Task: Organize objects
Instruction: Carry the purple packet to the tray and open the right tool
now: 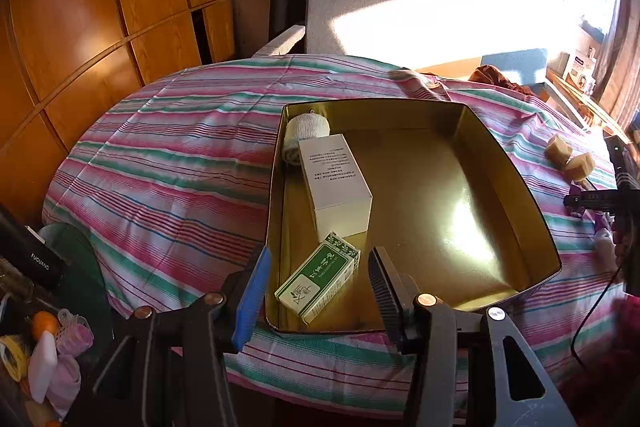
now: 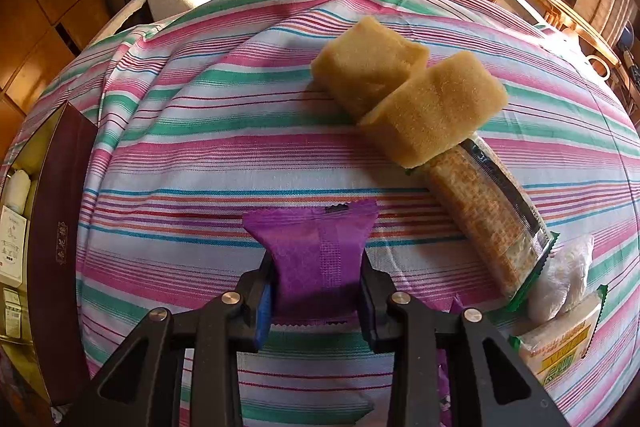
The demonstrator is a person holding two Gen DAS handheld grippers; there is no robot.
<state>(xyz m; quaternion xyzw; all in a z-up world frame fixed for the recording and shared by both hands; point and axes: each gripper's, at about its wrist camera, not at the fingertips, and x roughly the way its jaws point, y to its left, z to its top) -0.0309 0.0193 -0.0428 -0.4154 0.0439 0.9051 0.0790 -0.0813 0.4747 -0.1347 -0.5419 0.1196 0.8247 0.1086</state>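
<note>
Purple packet [image 2: 318, 259], crinkled, zigzag-edged, pinched in right hand-held gripper [image 2: 317, 285] above striped cloth [image 2: 200, 147]; left hand-held gripper [image 1: 318, 293] spread wide, holding nothing, over gold tin [image 1: 516, 187].

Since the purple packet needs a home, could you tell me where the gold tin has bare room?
The gold tin is bare across its middle and right side, bordered by the white box and the right wall. Its left strip is crowded: gauze roll, white box, green box. The right claw grips the purple packet.
</note>
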